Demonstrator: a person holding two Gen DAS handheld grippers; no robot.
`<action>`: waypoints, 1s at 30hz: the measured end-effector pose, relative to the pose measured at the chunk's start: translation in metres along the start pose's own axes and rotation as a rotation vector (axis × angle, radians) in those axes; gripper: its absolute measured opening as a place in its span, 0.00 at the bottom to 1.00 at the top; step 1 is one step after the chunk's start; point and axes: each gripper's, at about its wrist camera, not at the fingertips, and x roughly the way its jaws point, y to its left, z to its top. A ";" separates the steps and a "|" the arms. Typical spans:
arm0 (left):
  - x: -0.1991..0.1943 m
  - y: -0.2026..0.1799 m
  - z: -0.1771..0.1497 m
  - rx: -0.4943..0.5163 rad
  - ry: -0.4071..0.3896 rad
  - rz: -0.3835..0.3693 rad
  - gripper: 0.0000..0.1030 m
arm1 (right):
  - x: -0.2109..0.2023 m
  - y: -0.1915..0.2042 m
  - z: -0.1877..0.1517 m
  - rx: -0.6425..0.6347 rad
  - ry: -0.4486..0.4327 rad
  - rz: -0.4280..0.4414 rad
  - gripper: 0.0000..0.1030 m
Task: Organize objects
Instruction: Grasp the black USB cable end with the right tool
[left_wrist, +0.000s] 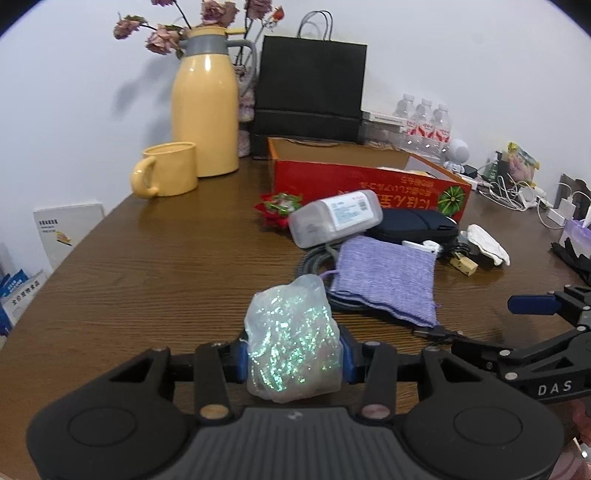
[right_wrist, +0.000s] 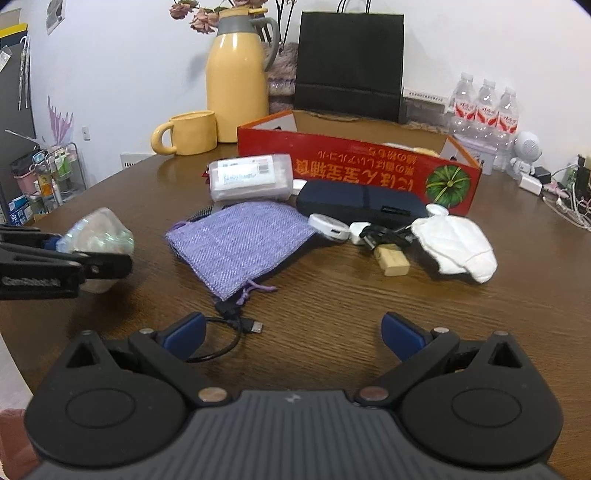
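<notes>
Left gripper (left_wrist: 293, 363) jaws clamped on glitter bag (left_wrist: 293, 343), held above wooden surface (left_wrist: 147, 288), near purple pouch (left_wrist: 384, 280). Right gripper (right_wrist: 291, 334) jaws spread wide, nothing between, over black cable (right_wrist: 229, 332) just in front of pouch. Red box (right_wrist: 369, 166) behind pouch.

on the brown wooden tabletop (right_wrist: 332, 295), the purple woven pouch (right_wrist: 240, 242) lies before the clear plastic box (right_wrist: 249, 181), left of the white cloth (right_wrist: 456, 243).
</notes>
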 end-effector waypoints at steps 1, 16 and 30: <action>-0.002 0.002 -0.001 -0.004 -0.003 0.004 0.42 | 0.002 0.000 -0.001 0.004 0.005 0.004 1.00; -0.006 0.013 -0.004 -0.038 -0.004 0.002 0.42 | 0.008 0.011 -0.003 -0.061 -0.023 0.102 0.19; -0.010 0.002 0.001 -0.025 -0.012 -0.007 0.42 | -0.017 -0.005 -0.011 -0.029 -0.074 0.076 0.18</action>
